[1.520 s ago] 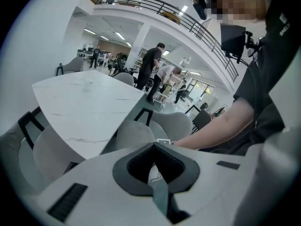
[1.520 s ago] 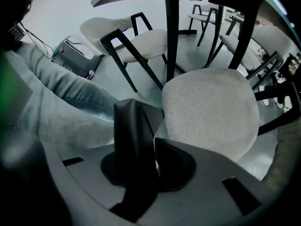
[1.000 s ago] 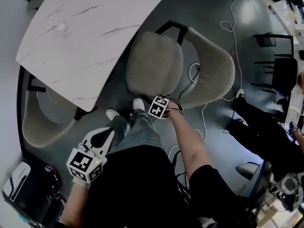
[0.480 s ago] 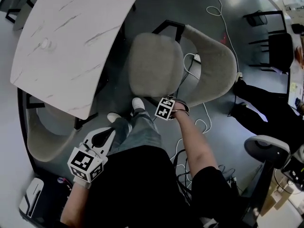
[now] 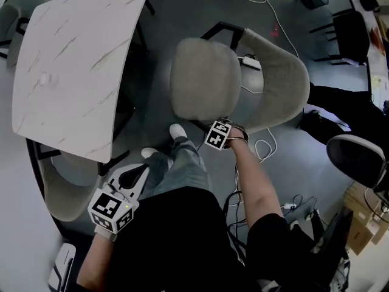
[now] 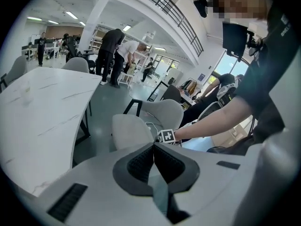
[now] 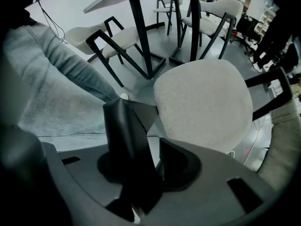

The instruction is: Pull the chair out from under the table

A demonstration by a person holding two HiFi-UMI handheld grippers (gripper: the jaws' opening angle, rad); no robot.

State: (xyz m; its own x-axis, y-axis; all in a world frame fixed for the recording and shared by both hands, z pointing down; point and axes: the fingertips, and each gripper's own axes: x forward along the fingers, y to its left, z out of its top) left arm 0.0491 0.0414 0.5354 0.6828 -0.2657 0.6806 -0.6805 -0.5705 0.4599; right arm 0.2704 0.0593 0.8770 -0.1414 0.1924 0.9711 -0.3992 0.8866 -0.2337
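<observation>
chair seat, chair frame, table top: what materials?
Chair seat: probably grey fabric upholstery; matte, fuzzy texture.
Chair frame: likely black painted metal; thin angular bars.
Table top: white marble-look slab with grey veins; real stone or laminate unclear.

The left gripper (image 6: 154, 147) hangs low at the person's left side, angled forward and down, its jaws pressed together with nothing in them, and the left forearm (image 5: 91, 263) stays tucked close to the body. The right arm (image 5: 250, 178) reaches out ahead with the right gripper (image 7: 149, 126) pointing steeply down — its jaws have just been opening and stand apart, nothing pinched between them
</observation>
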